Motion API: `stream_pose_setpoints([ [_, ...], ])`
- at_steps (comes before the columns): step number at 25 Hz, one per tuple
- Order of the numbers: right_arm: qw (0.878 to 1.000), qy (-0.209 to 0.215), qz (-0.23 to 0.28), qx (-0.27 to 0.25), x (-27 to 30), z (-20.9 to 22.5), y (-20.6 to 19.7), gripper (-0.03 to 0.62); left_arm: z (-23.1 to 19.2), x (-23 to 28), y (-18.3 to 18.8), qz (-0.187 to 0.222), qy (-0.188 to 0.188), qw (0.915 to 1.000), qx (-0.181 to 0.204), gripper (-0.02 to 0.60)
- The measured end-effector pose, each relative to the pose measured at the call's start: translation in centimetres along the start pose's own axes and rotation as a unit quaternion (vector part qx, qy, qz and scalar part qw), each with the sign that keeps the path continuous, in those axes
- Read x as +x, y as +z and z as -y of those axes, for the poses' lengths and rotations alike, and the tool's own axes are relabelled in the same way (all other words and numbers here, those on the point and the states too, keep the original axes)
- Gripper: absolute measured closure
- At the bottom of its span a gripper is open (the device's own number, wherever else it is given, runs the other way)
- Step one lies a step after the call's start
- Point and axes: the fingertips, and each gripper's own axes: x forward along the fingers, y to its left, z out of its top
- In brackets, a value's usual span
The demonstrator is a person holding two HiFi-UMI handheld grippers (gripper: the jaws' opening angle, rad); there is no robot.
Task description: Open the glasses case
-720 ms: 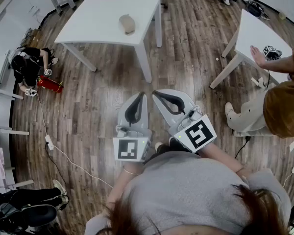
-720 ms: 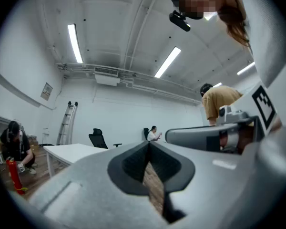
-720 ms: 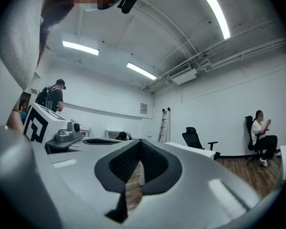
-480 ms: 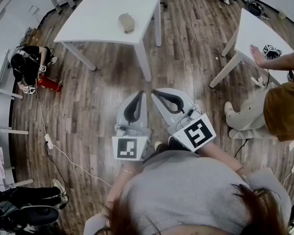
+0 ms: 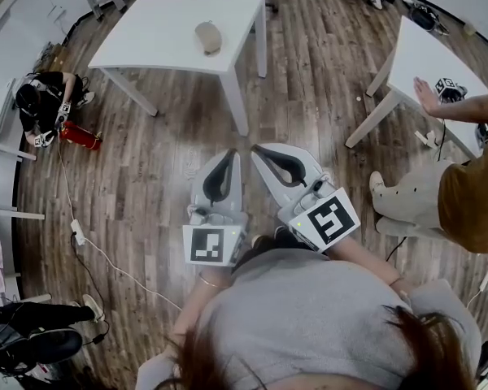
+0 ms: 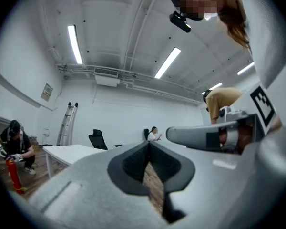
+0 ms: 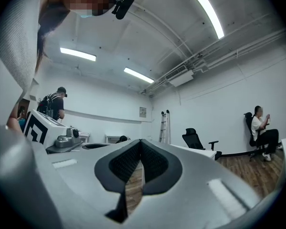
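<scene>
The glasses case (image 5: 207,37), a small brownish oval, lies closed on the white table (image 5: 154,39) at the top of the head view. My left gripper (image 5: 232,154) and right gripper (image 5: 256,150) are held side by side over the wooden floor, well short of the table. Both are shut with nothing between their jaws. In the left gripper view the left gripper (image 6: 148,143) has its black pads meeting at the tip, and the table (image 6: 71,151) shows low at the left. The right gripper (image 7: 140,142) looks the same in its own view. Neither gripper view shows the case.
A second white table (image 5: 431,55) stands at the right with a person in an orange top leaning on it. Another person crouches at the left by a red extinguisher (image 5: 81,136). Cables run along the floor (image 5: 89,242). A black office chair (image 6: 97,140) and a ladder (image 6: 66,123) stand by the far wall.
Both grippers and the scene have shifted slightly upward in the head view. The crouching person at left has moved a little. The jaws stay shut.
</scene>
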Motion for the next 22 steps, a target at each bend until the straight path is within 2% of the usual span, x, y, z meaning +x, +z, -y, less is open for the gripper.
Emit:
stream_pose_setpoints([
  [8, 1.000, 0.015, -0.004, 0.011, -0.5, 0.6, -0.2, 0.589, 0.8, 0.0, 0.2, 0.004, 0.022, 0.9997, -0.002, 0.580],
  [12, 0.999, 0.032, -0.022, 0.006, -0.7, 0.1, -1.1, 0.589, 1.3, -0.1, -0.3, -0.002, 0.029, 0.9995, -0.010, 0.580],
  [22, 1.000, 0.026, -0.014, -0.006, 1.7, 2.4, -1.2, 0.589, -1.4, 2.2, -1.1, 0.001, 0.038, 0.9992, -0.012, 0.580],
])
